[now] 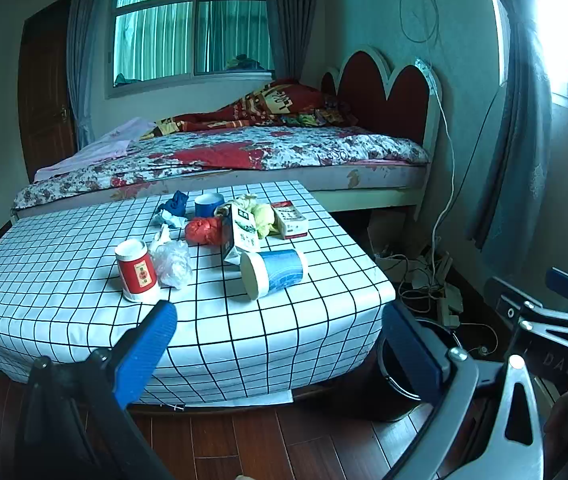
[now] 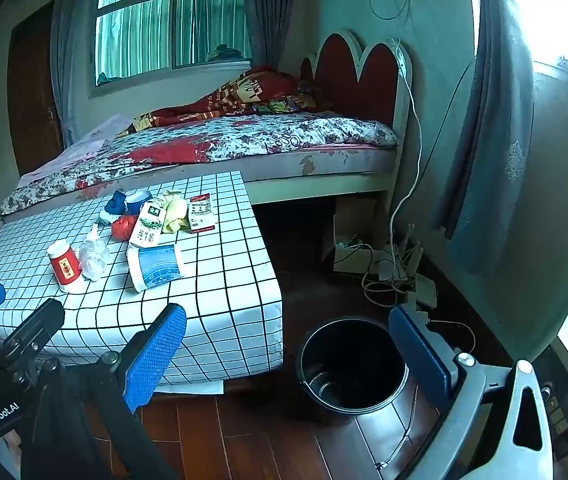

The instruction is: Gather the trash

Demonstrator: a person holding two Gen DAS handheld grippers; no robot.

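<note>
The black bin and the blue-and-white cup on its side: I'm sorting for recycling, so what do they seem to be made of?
Black bin: likely plastic or coated metal; its glossy inside reflects light.
Blue-and-white cup: probably paper, with a matte printed wall and a flat white base; thin plastic cannot be excluded.

I worked in a home bedroom: a bed (image 1: 244, 156) with floral quilt and heart-shaped red headboard (image 1: 384, 92), curtained window (image 1: 192, 28), wooden door (image 1: 44, 88), dark plank floor (image 2: 244, 432), charger cables (image 2: 392, 276) tangled by the wall.
</note>
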